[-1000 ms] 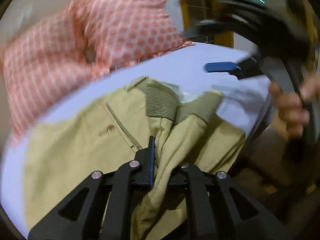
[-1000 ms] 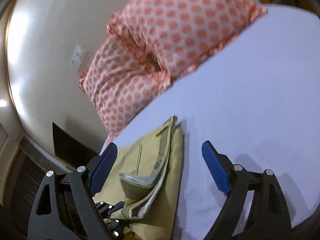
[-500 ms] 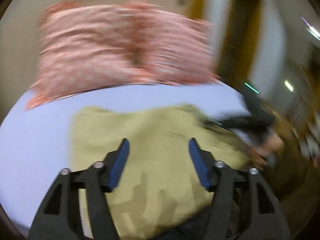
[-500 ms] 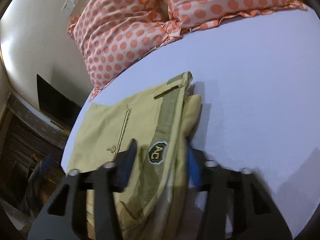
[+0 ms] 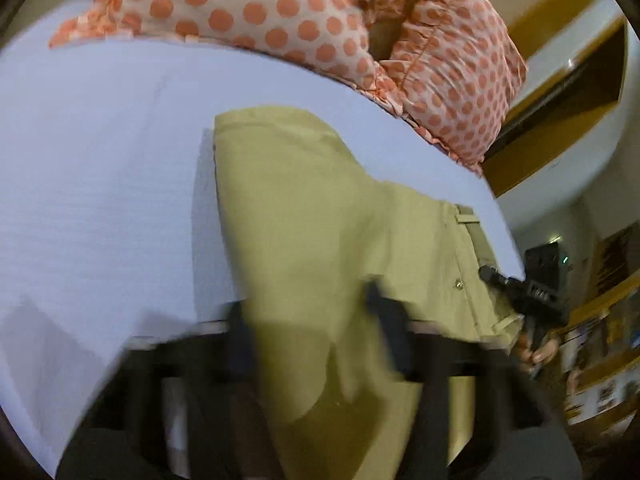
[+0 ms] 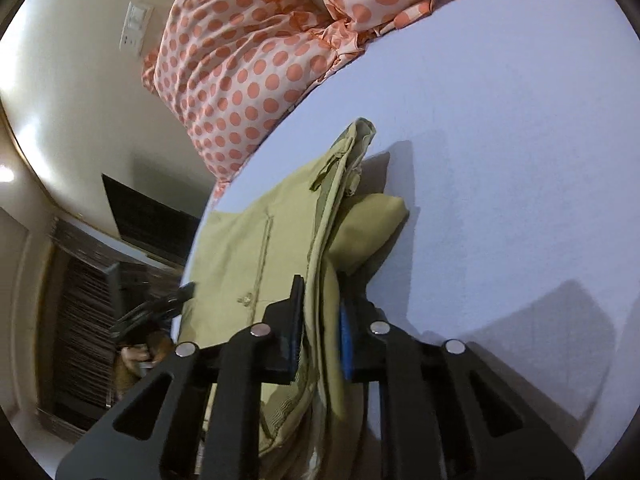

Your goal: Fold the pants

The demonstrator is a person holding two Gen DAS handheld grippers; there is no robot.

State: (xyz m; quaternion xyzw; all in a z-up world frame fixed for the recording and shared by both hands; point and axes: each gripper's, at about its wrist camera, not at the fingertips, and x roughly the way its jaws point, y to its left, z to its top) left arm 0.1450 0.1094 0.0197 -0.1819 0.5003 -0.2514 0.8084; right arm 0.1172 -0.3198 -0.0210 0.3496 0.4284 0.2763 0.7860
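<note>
The khaki pants [image 5: 320, 216] lie folded on the lilac bed sheet [image 5: 100, 168]. In the left wrist view my left gripper [image 5: 316, 332] is blurred, its jaws apart around the near fold of cloth. In the right wrist view my right gripper [image 6: 320, 324] is shut on the waistband edge of the pants [image 6: 256, 248], with cloth pinched between the blue pads [image 6: 345, 340]. The right gripper also shows at the pants' far edge in the left wrist view [image 5: 520, 292].
Two orange polka-dot pillows [image 5: 320, 12] lie at the head of the bed, also in the right wrist view [image 6: 248, 52]. The sheet [image 6: 500, 160] stretches to the right of the pants. A dark cabinet [image 6: 88, 300] and a wall switch [image 6: 136, 26] are beyond the bed's edge.
My left gripper let go of the cuffed leg end, opened and moved to the folded edge. My right gripper moved onto the waistband and closed on it.
</note>
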